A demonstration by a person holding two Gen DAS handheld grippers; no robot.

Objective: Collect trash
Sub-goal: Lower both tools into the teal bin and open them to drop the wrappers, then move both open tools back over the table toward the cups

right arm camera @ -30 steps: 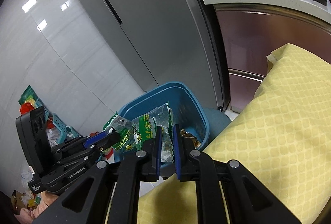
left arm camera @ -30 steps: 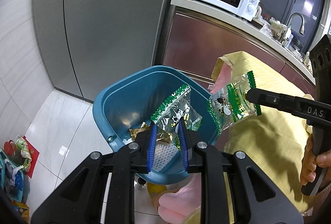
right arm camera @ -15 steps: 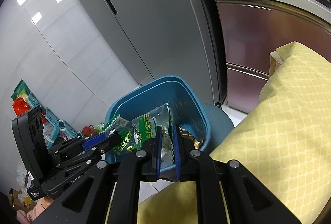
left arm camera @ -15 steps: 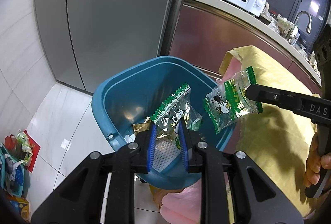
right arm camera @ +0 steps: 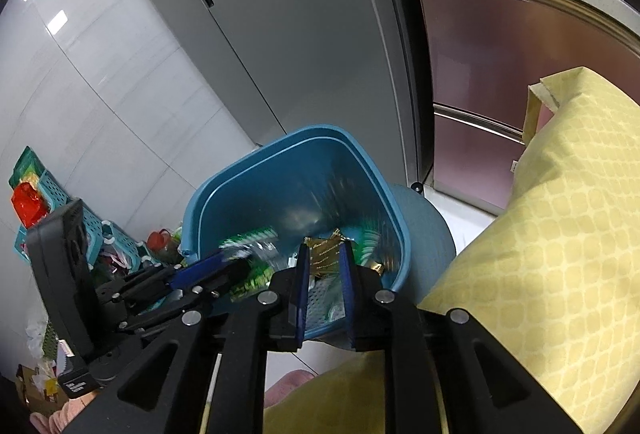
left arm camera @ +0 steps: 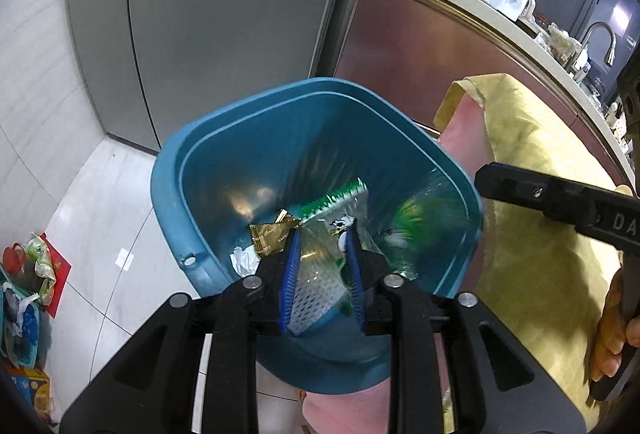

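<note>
As both units were held over the bin, findings were as follows.

L unit: left gripper [left arm camera: 323,236] pointed down into the round-cornered blue plastic bin [left arm camera: 280,91]. Its jaws had just been opening and stood parted. A clear film wrapper with a green serrated edge [left arm camera: 334,199] sat between the blue pads, its top end projecting beyond the tips. Pads did not appear to press on it; from the R cam it showed blurred at the tips. Assessed as released, not gripped.

R unit: right gripper [right arm camera: 325,248] also pointed down at the bin from the yellow-cloth side. Its jaws had just been opening and stood apart w/ nothing between them. A second clear-and-green wrapper [left arm camera: 416,226] showed blurred inside the bin, below and clear of the R tips, just right of the L jaws.

Bin contents, other: a gold foil wrapper [left arm camera: 272,236] lay just left of the L jaws and straight ahead of the R jaws; a crumpled white scrap [left arm camera: 244,260] lay left of the L jaws, near the bin wall.

Surroundings: a yellow quilted cloth [left arm camera: 540,193] lay right of both jaw sets, beside the bin. The person's hand [left arm camera: 612,334] held the R unit's grip. A grey fridge [left arm camera: 220,13] stood beyond the bin.
</note>
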